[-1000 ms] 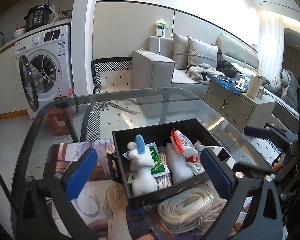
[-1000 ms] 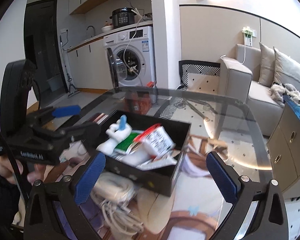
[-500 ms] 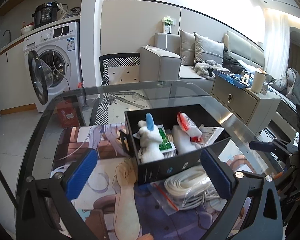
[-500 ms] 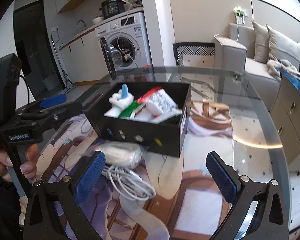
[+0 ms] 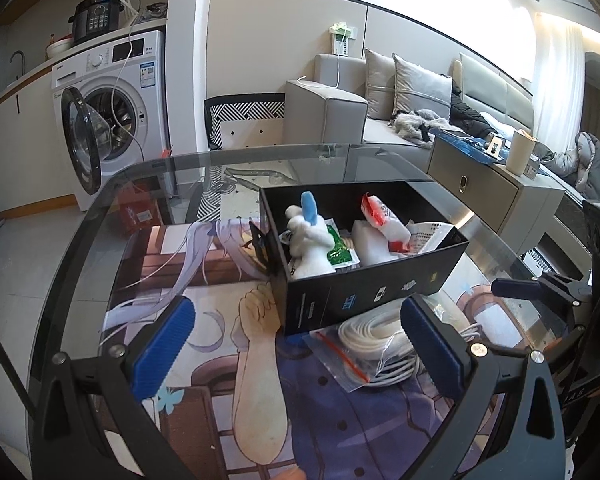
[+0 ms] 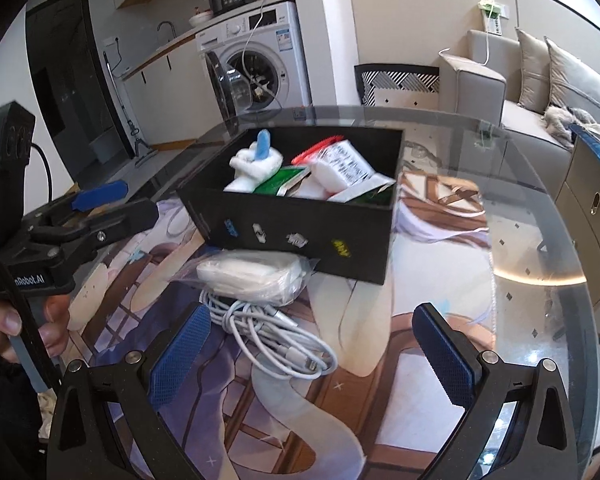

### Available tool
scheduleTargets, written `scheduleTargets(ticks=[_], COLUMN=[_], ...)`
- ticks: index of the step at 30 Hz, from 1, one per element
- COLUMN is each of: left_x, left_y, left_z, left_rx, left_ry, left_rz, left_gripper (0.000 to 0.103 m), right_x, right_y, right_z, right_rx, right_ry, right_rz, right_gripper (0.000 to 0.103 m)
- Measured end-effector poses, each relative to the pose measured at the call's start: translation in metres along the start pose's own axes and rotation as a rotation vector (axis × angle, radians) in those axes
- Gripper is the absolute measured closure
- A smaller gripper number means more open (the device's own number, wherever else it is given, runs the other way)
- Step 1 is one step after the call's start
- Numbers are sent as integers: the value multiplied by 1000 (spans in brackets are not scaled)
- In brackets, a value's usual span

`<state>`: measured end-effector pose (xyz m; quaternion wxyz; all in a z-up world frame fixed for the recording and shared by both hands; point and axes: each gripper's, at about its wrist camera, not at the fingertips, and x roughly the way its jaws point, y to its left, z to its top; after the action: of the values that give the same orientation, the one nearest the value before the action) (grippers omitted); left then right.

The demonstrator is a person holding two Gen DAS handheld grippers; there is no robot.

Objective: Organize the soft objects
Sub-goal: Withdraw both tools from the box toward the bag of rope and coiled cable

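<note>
- Left wrist view is showing the left hand-held gripper (image 5: pixel 296 344) hovering low over the tabletop (image 5: pixel 100 216) with its blue pads spread wide and nothing sitting between them.
- Centre of that frame, the black box (image 5: pixel 364 288) is resting on the printed mat (image 5: pixel 204 280), already carrying a white plush toy (image 5: pixel 306 236) with a blue ear, a green packet (image 5: pixel 340 254) and a red-and-white packet (image 5: pixel 382 220).
- Just below the box, lower centre-right, a bagged white cable (image 5: pixel 376 340) is lying outside it, touching or tucked against the box's near wall.
- Right wrist view is showing the same bagged bundle at centre, with a loose white charging cable (image 6: pixel 276 336) coiling beside it toward the bottom of the frame.
- Right hand-held gripper (image 6: pixel 312 360) is also standing wide and holding nothing, its pads framing the loose coil from the near side.
- Judging from this, the step in hand is picking up the leftover items in front of the box; most soft things seem packed already.
- Next move is likely calling for lowering one gripper over the bagged bundle and pinching the slack plastic firmly, since the film may be slipping or bunching.
</note>
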<state>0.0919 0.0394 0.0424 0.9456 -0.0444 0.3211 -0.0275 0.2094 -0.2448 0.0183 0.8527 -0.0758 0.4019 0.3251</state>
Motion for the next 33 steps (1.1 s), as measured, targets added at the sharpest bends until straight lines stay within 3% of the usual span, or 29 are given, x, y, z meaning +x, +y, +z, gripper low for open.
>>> scheduleTargets(ticks=[9, 20, 29, 33], left_x=[5, 10, 12, 13], left_y=[0, 5, 3, 2], left_z=[-7, -10, -10, -10], left_rx=[13, 1, 6, 8], left_ry=[22, 37, 43, 46], left_rz=[11, 19, 18, 18], left_gripper=[0, 0, 0, 0], right_x=[24, 21, 13, 20], right_y=[7, -31, -16, -2], right_z=[-10, -14, -11, -12], right_rx=[-48, 24, -1, -21], right_ry=[92, 119, 87, 93], right_rz=[-43, -156, 5, 18], right_gripper=[1, 1, 1, 1])
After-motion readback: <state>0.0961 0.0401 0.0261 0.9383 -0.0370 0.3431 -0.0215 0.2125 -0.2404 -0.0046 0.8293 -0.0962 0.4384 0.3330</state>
